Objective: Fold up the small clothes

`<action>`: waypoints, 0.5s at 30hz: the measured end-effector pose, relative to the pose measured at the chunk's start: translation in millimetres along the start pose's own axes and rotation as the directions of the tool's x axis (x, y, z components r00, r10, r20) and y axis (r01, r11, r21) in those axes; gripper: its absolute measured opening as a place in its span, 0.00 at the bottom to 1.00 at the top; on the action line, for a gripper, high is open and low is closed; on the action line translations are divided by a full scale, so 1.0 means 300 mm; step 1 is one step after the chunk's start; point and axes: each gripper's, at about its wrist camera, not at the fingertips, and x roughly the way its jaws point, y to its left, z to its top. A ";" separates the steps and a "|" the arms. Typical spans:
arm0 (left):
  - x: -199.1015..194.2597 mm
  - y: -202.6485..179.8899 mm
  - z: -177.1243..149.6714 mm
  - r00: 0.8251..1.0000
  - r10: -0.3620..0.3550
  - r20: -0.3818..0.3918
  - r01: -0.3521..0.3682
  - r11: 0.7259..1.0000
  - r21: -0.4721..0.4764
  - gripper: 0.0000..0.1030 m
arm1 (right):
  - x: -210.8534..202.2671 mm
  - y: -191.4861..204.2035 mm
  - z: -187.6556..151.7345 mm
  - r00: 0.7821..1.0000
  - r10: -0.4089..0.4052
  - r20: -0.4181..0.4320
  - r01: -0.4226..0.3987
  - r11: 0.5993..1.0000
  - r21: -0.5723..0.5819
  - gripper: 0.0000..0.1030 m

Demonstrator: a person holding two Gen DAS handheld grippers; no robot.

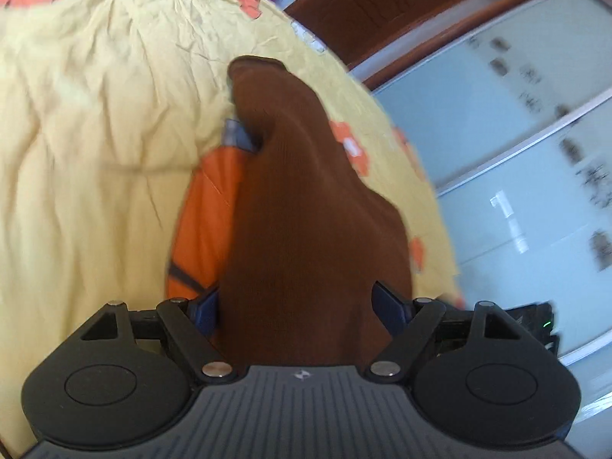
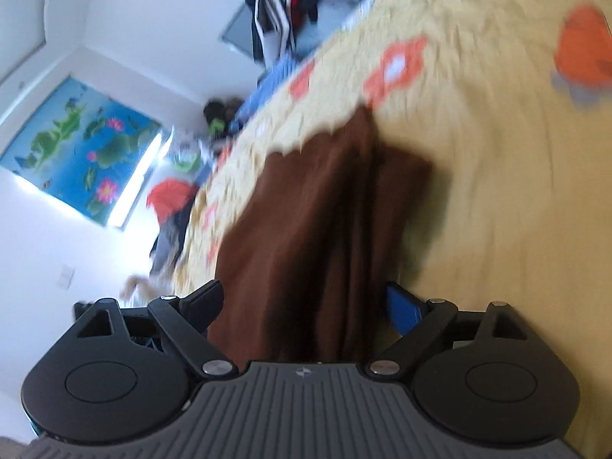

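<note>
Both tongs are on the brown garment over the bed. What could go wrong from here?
1. The brown knit garment fills the gap of the left tongs and the right tongs; pulling apart could stretch it or slip a bunched hold.
2. Motion blur in the right wrist view suggests quick movement, so the fold edges may land misaligned.
3. The wrinkled yellow bedspread with orange flowers is soft and uneven, so creases may not set flat.

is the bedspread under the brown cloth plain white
No, the bedspread under the brown cloth is pale yellow with orange flower prints.
</note>
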 end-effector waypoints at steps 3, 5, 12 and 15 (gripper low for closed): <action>0.035 -0.028 -0.014 0.998 0.026 -0.053 -0.026 1.000 0.004 0.25 | 0.029 0.058 -0.057 0.999 -0.041 -0.026 0.038 0.995 -0.088 0.64; 0.034 -0.043 -0.014 0.997 0.050 -0.063 -0.050 0.999 0.004 0.25 | 0.048 0.060 -0.062 0.995 -0.062 -0.080 0.056 0.995 -0.084 0.33; -0.003 -0.156 -0.166 0.968 0.244 0.060 -0.246 0.874 0.418 0.45 | -0.042 0.011 -0.111 0.998 -0.049 -0.045 0.044 0.993 -0.111 0.31; -0.055 -0.211 -0.240 0.918 0.339 0.204 -0.395 0.752 0.528 0.83 | -0.083 0.027 -0.068 0.999 -0.054 -0.002 0.054 0.995 -0.085 0.63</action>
